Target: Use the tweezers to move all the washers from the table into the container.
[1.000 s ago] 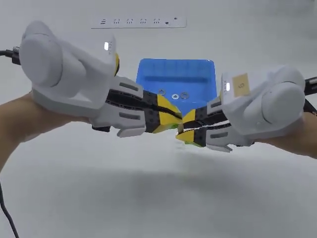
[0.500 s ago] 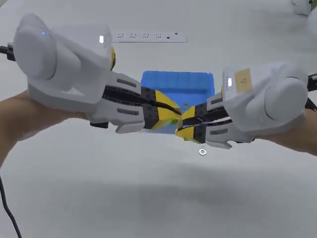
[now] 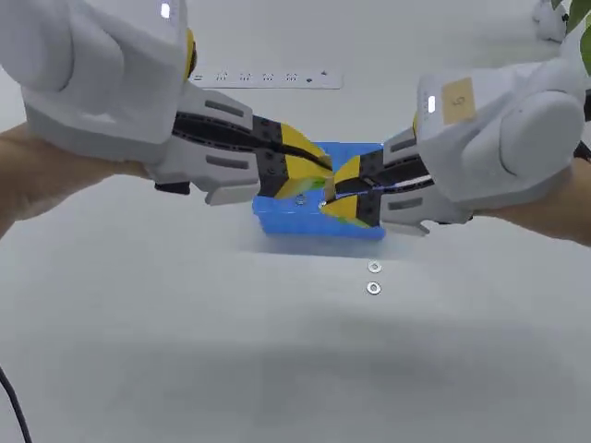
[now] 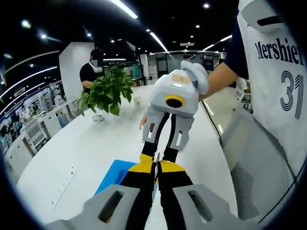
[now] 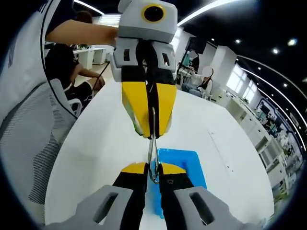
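My left gripper [image 3: 323, 175] and right gripper [image 3: 334, 198] meet tip to tip above the blue container [image 3: 309, 226]. Thin metal tweezers [image 5: 153, 148] run between them. In the right gripper view my right gripper [image 5: 152, 176] is shut on one end, and the left gripper [image 5: 152, 130], coming from the top, is shut on the other. In the left gripper view my left gripper [image 4: 156, 171] has its yellow jaws pressed together against the right gripper [image 4: 155, 157]. Two washers [image 3: 374, 267] [image 3: 373, 289] lie on the white table just in front of the container. One washer [image 3: 301, 199] shows inside it.
A white power strip [image 3: 268, 78] lies behind the container. A potted plant [image 4: 106, 93] stands at the table's far right end. People sit at other desks beyond the table [image 5: 100, 139]. A mesh chair [image 5: 33, 143] stands beside it.
The head view has shifted. The joined gripper tips now sit over the container's front instead of before it. Two washers on the table have come into sight.
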{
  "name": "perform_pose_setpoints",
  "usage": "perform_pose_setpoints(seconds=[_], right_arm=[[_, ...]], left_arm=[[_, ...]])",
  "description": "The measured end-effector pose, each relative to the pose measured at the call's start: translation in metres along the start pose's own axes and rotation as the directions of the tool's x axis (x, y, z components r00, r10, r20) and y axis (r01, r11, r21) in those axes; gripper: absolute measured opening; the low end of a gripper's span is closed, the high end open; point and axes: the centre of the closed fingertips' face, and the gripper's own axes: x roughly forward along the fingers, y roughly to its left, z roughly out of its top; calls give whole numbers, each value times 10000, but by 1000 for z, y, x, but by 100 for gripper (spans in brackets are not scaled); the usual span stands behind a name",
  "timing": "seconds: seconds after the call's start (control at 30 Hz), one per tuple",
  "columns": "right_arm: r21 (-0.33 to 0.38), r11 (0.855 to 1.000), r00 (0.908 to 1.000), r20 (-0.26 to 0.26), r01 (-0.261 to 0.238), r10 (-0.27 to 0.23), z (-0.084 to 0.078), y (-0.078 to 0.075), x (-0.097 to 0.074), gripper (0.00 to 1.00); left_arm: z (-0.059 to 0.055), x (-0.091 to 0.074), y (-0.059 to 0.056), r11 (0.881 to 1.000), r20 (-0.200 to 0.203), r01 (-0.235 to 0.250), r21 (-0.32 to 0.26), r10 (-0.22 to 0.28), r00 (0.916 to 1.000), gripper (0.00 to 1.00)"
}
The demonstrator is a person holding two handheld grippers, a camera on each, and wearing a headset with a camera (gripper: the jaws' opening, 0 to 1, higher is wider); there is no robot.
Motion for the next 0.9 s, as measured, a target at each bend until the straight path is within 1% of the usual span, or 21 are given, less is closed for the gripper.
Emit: perform_pose_setpoints(seconds=[0.1,0.17,0.2,0.33,0.43,0.47,0.57,0.6,0.7,0.87,0.9], right_arm=[[6,9999,9999,64,143,-143,1,-12,4,10],[2,9999,9999,57,147,-147,0,-17,9,10],[-5,9999,9999,53,151,-150,-1,-17,10,10],[81,9998,9998,78,169,-170,-6,-27,18,10],[182,9996,9997,72,233,-234,-11,-34,25,10],[201,9995,9997,62,242,-243,-12,-36,27,10],[331,9992,9997,33,224,-226,-17,-41,34,10],[388,9990,9998,-25,213,-212,-21,-42,38,10],[533,9984,9998,-85,168,-163,-28,-45,45,10],[834,9965,9999,-151,8,5,-40,-47,57,10],[853,9964,9997,-233,-25,45,-45,-50,61,10]], left_arm=[[0,-1,12,9999,21,-122,105,122,9999,6],[-3,0,18,9998,-42,-121,169,121,9999,6],[-3,1,19,9998,-57,-116,184,117,9999,6],[-11,3,31,9995,-112,-182,261,185,9998,6],[-18,5,41,9996,-75,-250,97,251,9997,6],[-19,5,42,9997,-82,-241,80,242,9997,6],[-26,9,49,9999,-109,-101,56,102,9999,6],[-31,10,53,10000,-169,-84,40,85,9998,6],[-40,13,59,9999,-207,-57,-109,55,9998,6],[-56,23,67,9995,-309,106,-298,-115,9995,6],[-60,25,69,9993,-358,159,-330,-170,9992,6]])
